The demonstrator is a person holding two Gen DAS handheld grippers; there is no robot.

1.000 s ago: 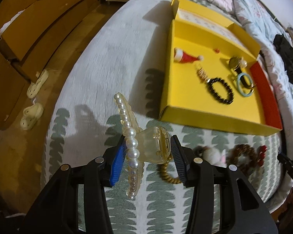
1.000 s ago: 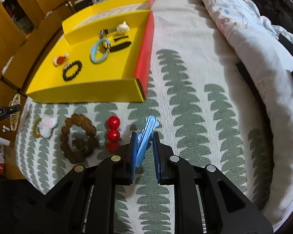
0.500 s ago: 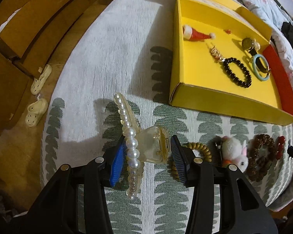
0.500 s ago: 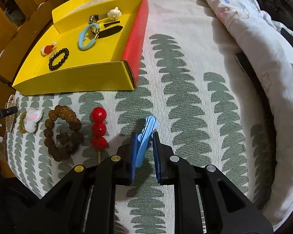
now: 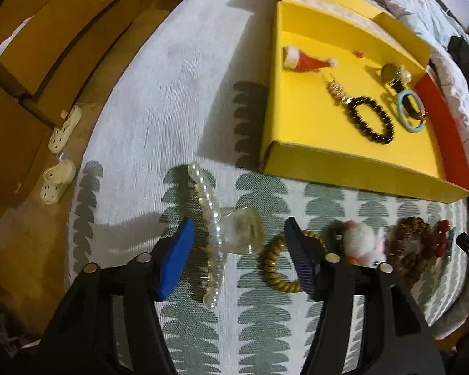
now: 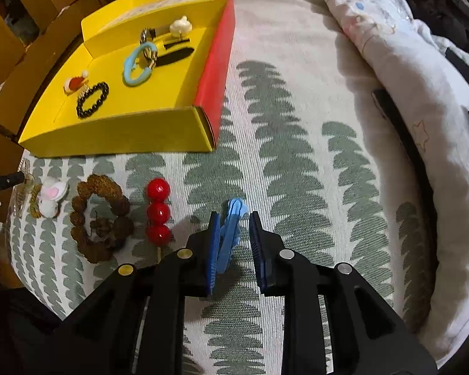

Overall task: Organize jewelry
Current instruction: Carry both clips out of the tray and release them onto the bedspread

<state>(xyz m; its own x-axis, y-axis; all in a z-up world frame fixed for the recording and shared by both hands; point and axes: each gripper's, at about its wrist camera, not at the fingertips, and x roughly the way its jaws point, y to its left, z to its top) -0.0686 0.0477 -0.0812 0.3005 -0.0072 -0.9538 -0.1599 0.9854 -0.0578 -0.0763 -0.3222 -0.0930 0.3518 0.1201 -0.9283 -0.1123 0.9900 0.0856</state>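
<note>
A pearl-trimmed clear hair claw (image 5: pixel 231 228) lies on the leaf-patterned bedspread between the fingers of my left gripper (image 5: pixel 237 250). Its jaws are opening and neither pad touches the claw. My right gripper (image 6: pixel 234 218) is opening too. A blue hair clip (image 6: pixel 231 231) stands between its pads, leaning on the left one, clear of the right. The yellow box (image 5: pixel 312 156) beyond holds a Santa hat clip (image 5: pixel 300 59), a black bead bracelet (image 5: pixel 372 118) and a light blue ring (image 5: pixel 409 111).
In a row on the bedspread lie a gold coil tie (image 5: pixel 275 268), a white plush tie (image 5: pixel 359 243), a brown bead bracelet (image 6: pixel 100 218) and a red bead stick (image 6: pixel 158 211). Slippers (image 5: pixel 59 181) sit on the floor left. A quilt (image 6: pixel 390 47) is bunched right.
Both grippers have spread their jaws. The left has let go of the pearl claw, which now rests on the bedspread. The right pad has come off the blue clip.
</note>
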